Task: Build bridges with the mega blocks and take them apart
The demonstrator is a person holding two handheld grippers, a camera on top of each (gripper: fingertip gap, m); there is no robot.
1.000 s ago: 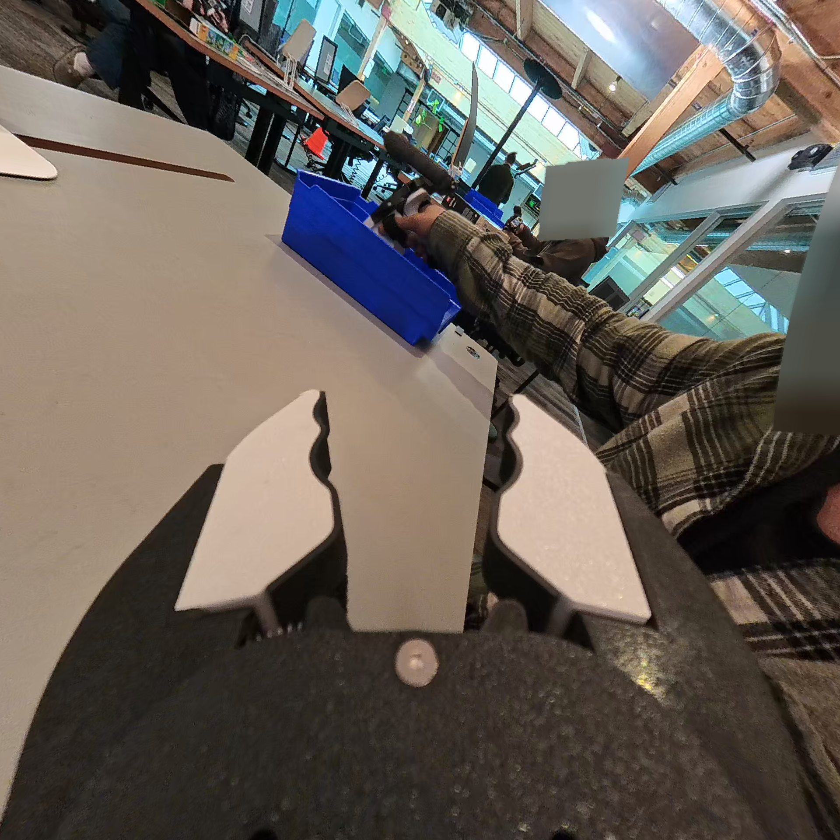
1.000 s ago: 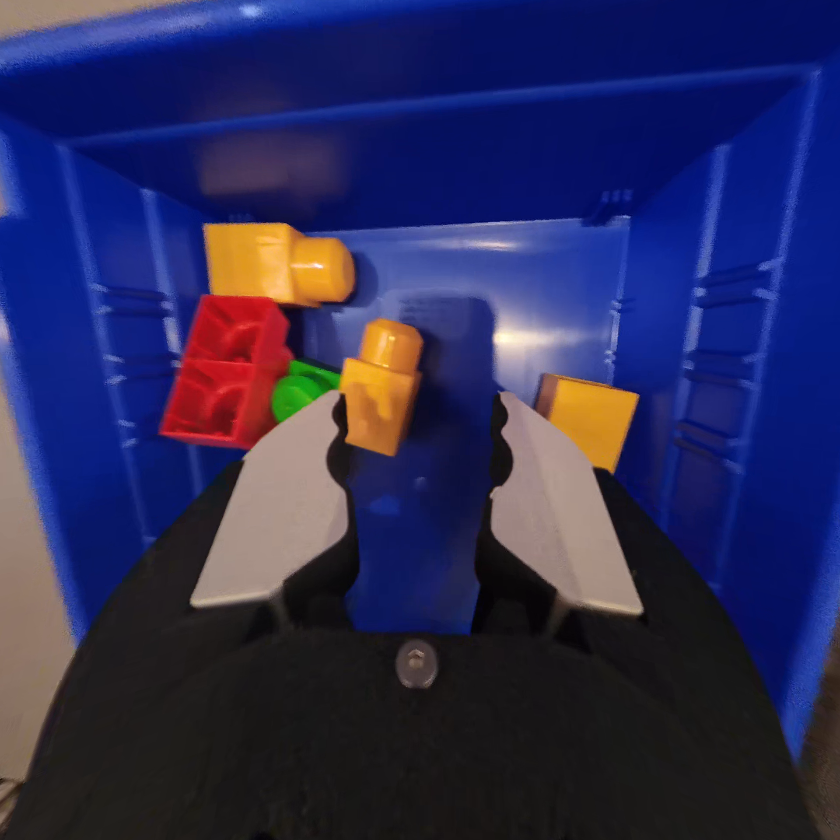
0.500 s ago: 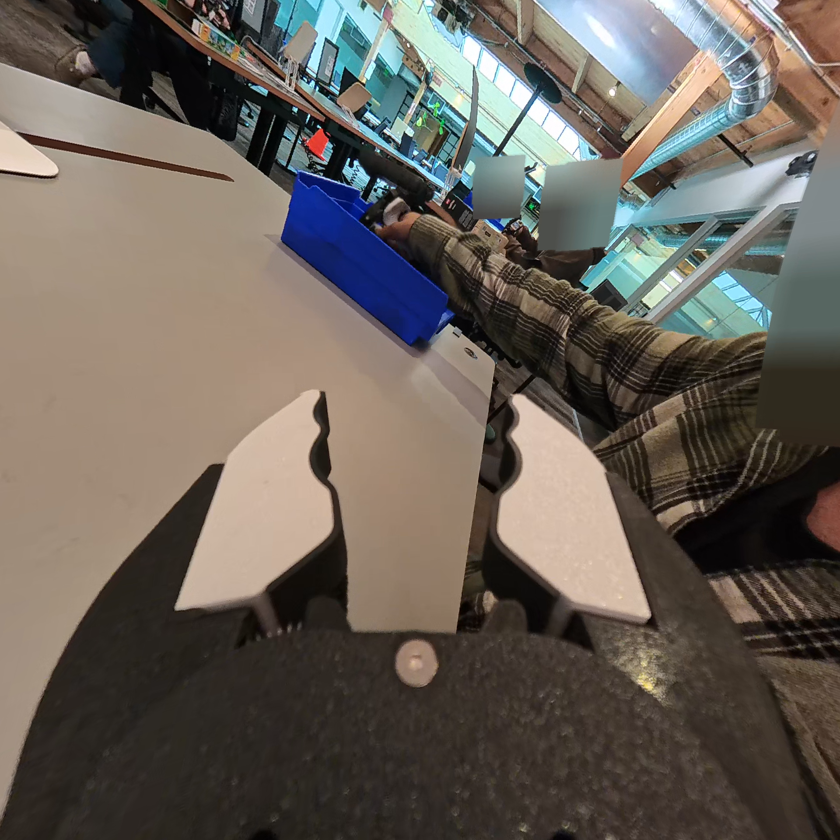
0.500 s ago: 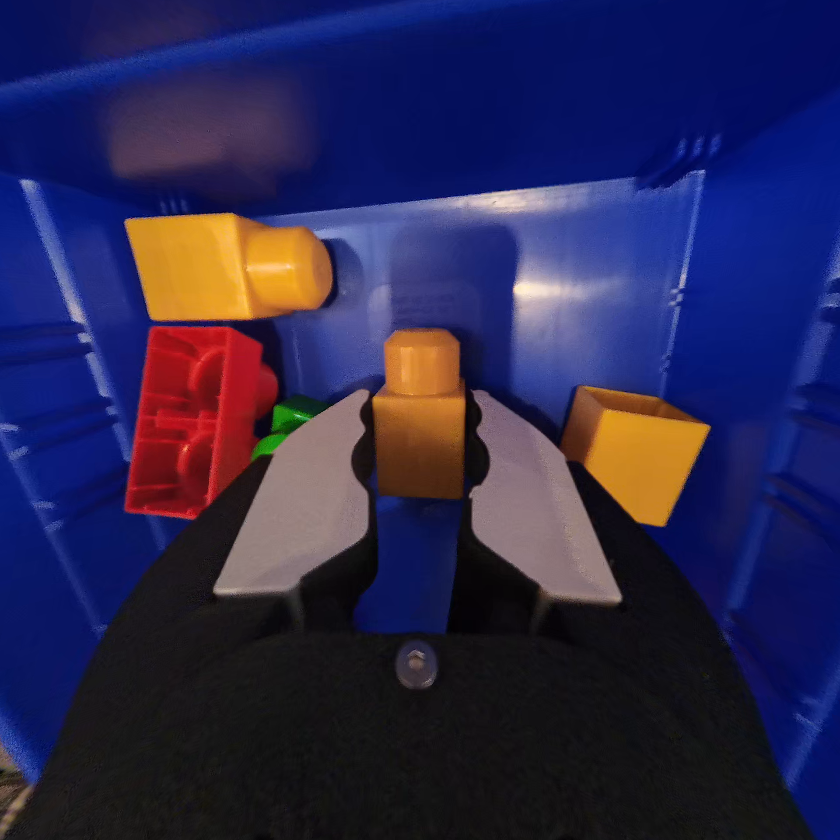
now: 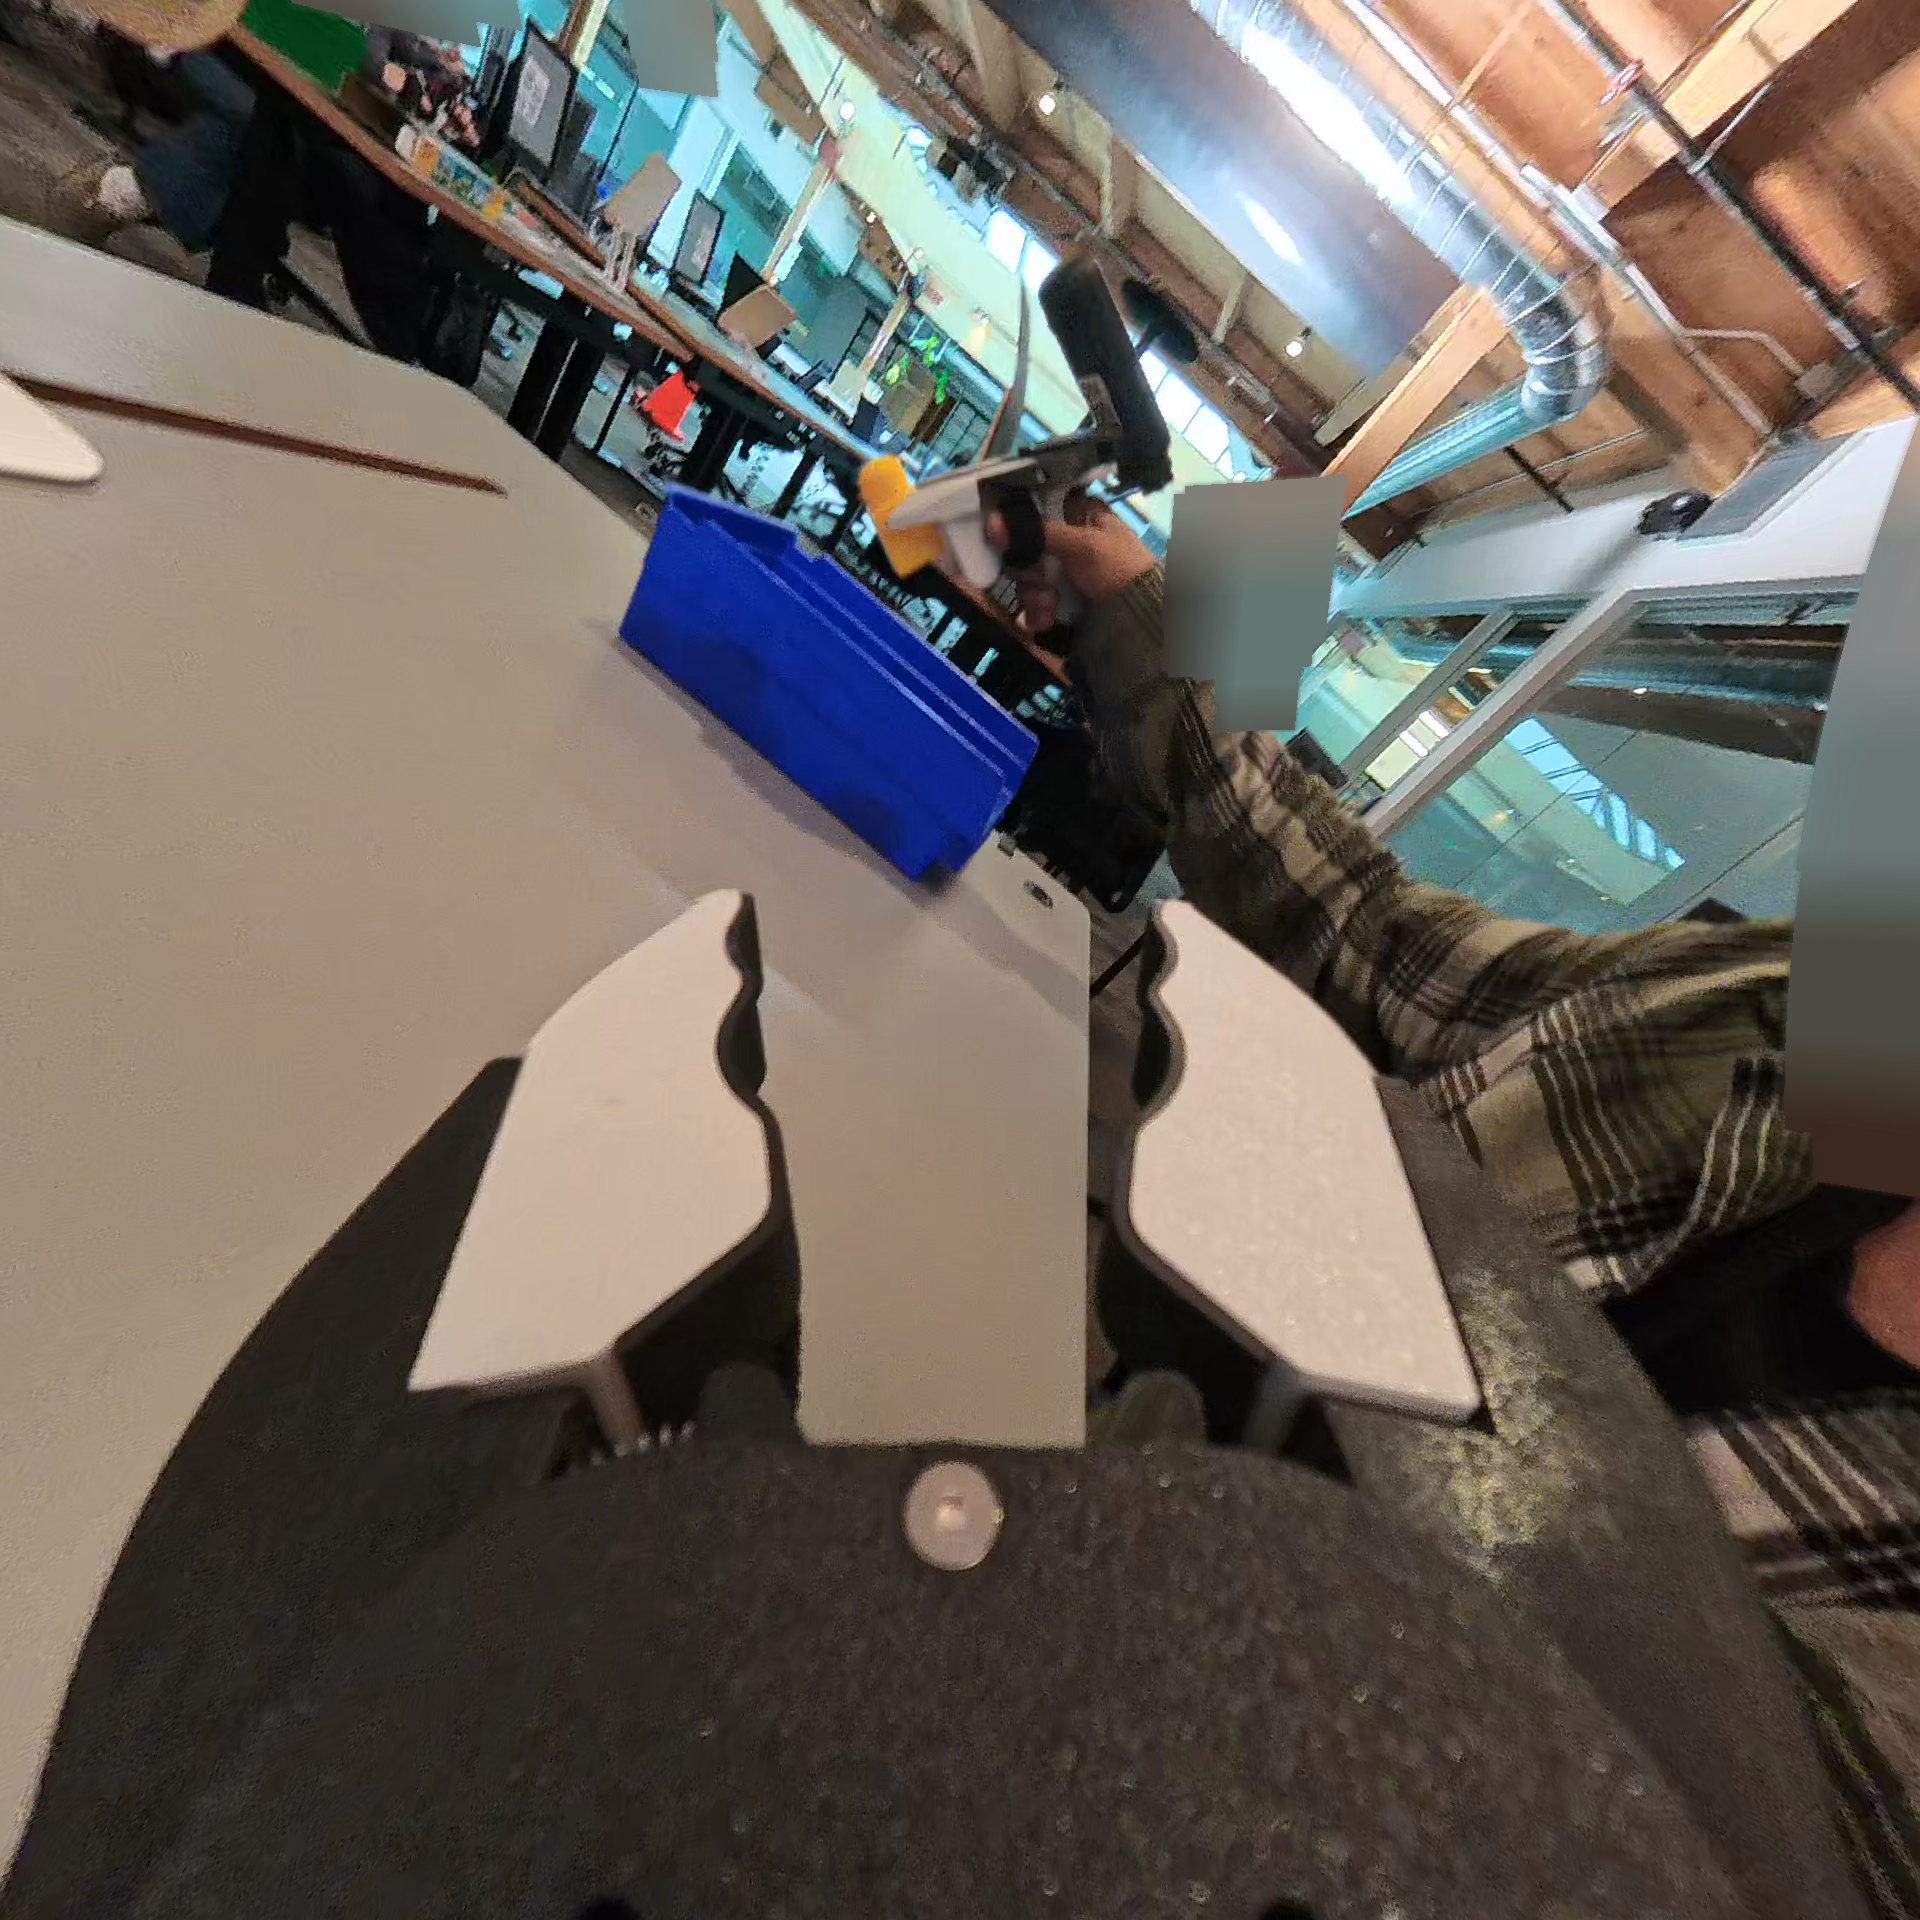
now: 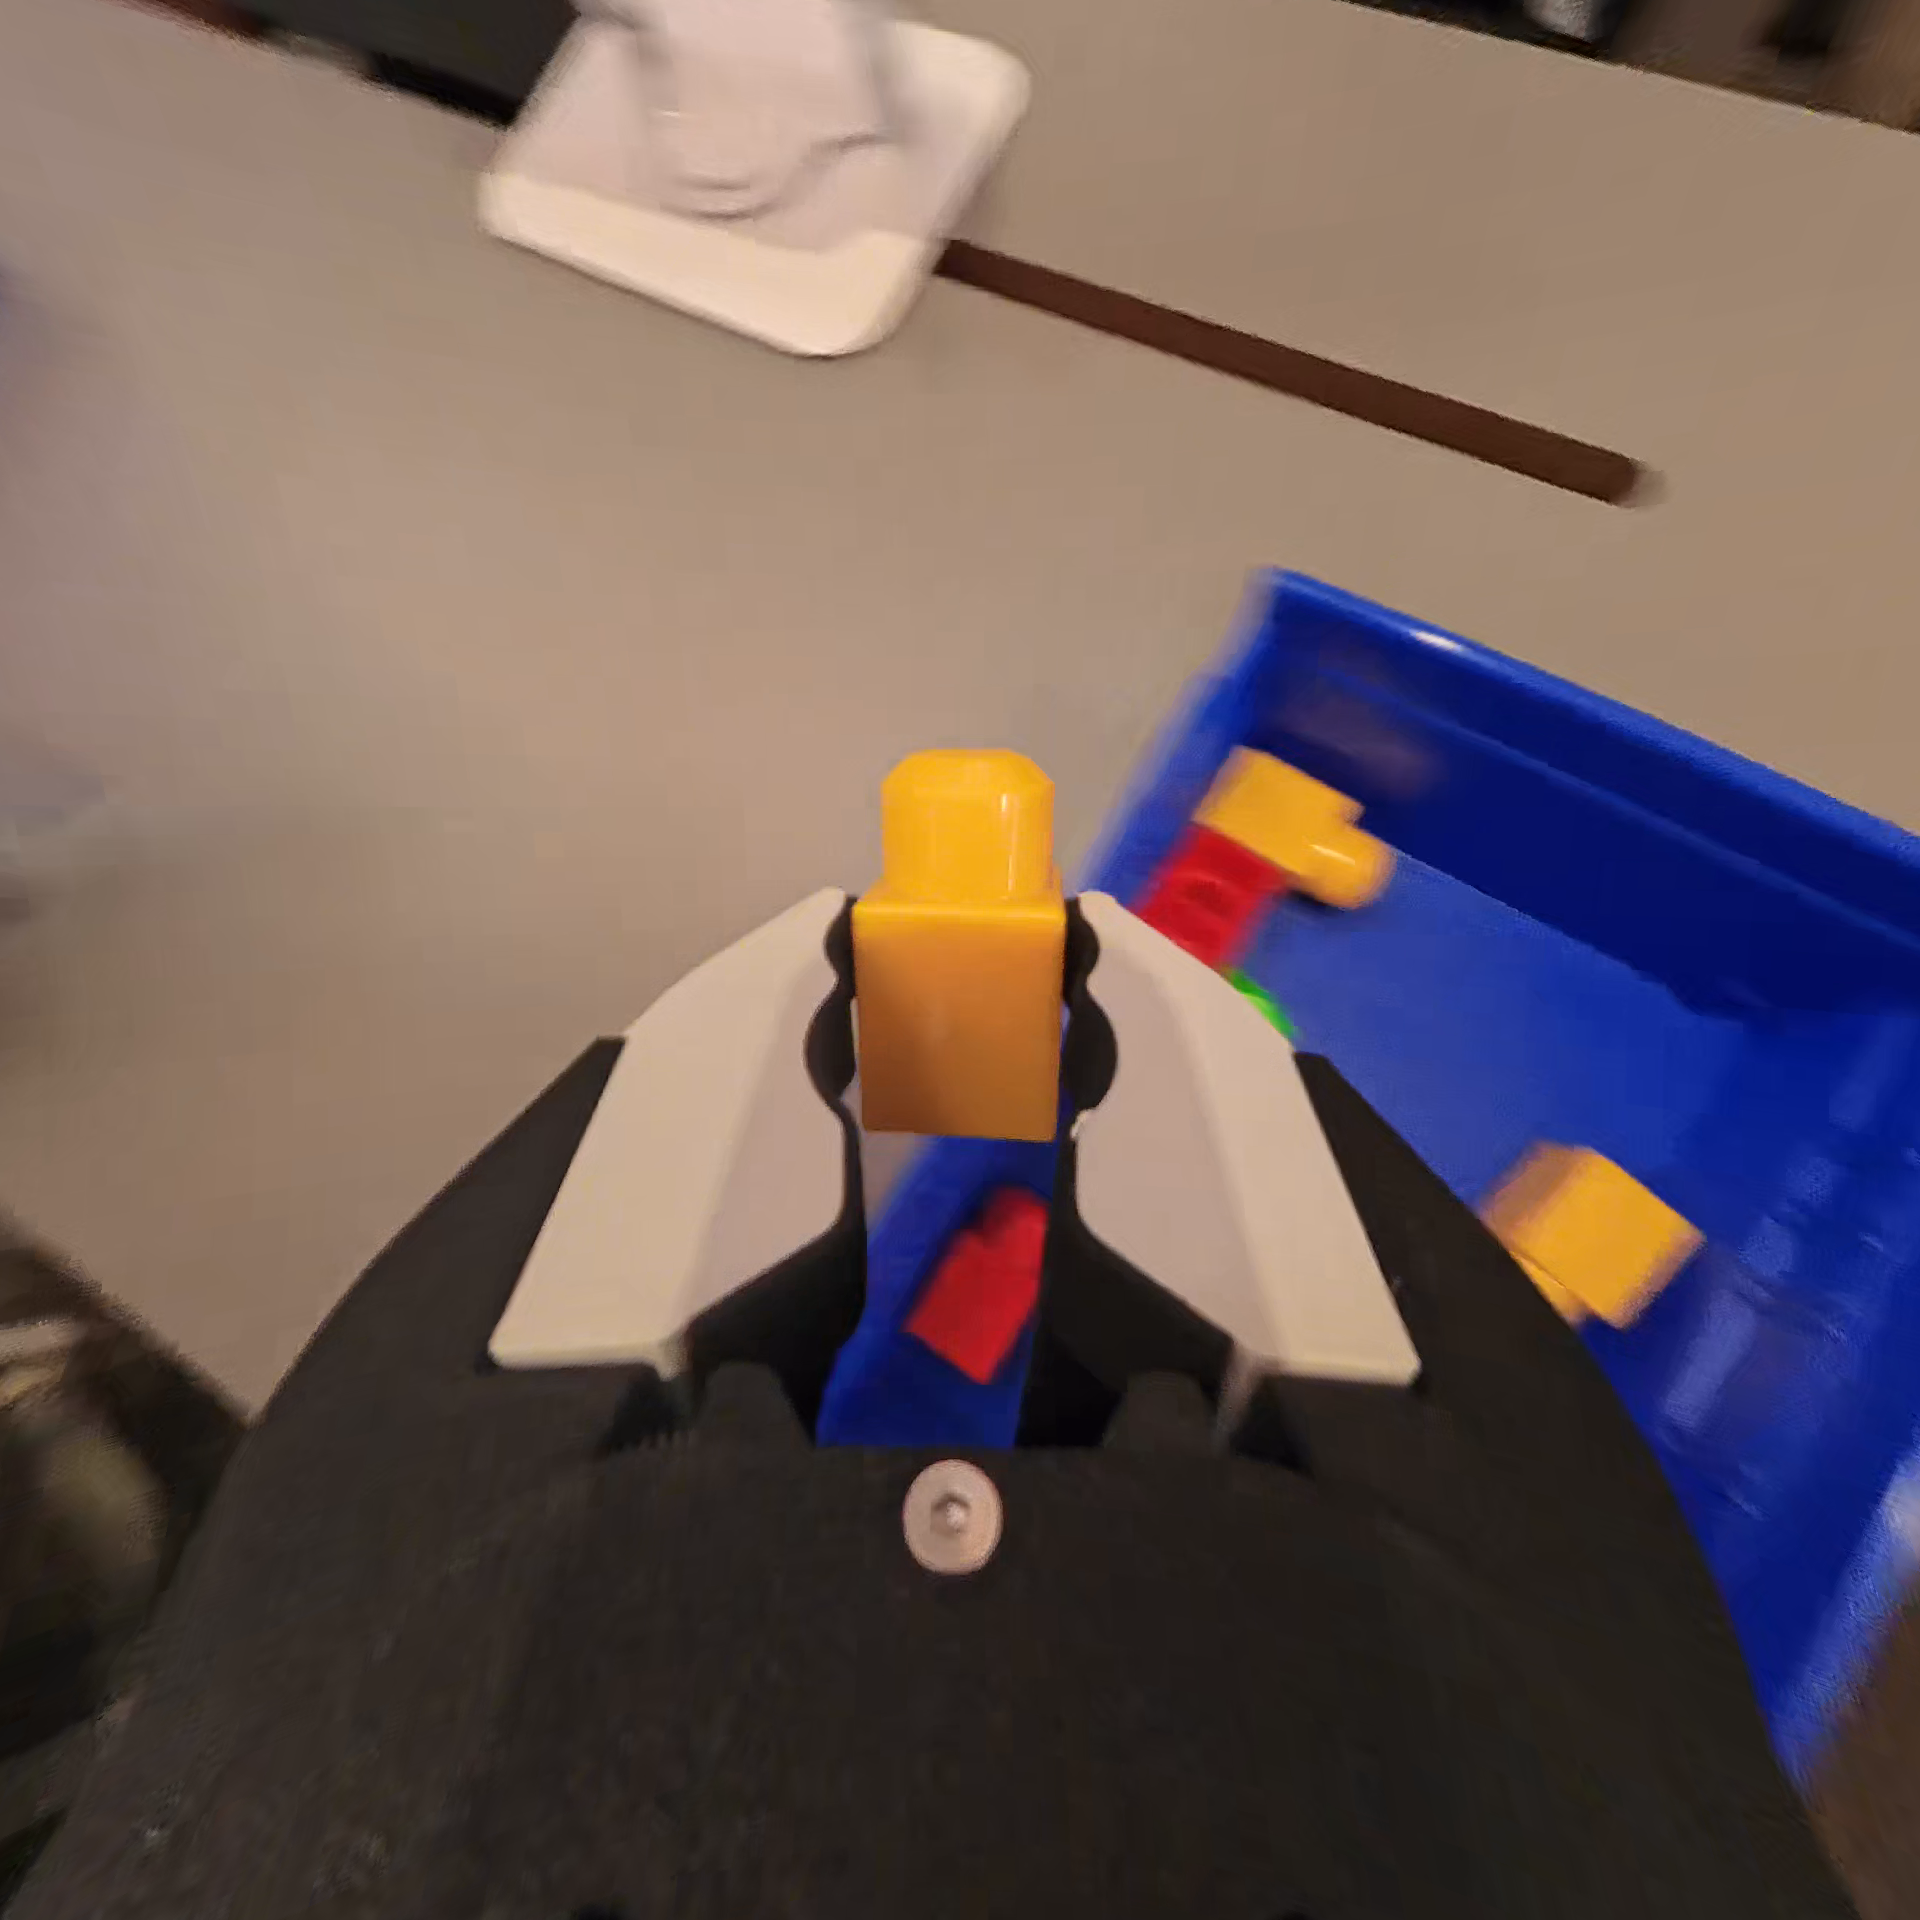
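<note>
1. The right gripper [image 6: 961, 935] clamps a single-stud yellow block [image 6: 956, 997] between both fingers, stud pointing away from the camera, held above the near-left edge of the blue bin [image 6: 1558, 1039].
2. The bin sits on the grey table [image 6: 416, 623] and contains two more yellow blocks [image 6: 1288, 821], red blocks [image 6: 982, 1304] and a green piece.
3. The left gripper [image 5: 951, 935] is spread wide and holds nothing, over the table edge.

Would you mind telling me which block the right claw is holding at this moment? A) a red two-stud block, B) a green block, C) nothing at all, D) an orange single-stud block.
D: the right claw is shut on an orange single-stud block, lifted clear of the blue bin, where red and other orange blocks remain.
</note>
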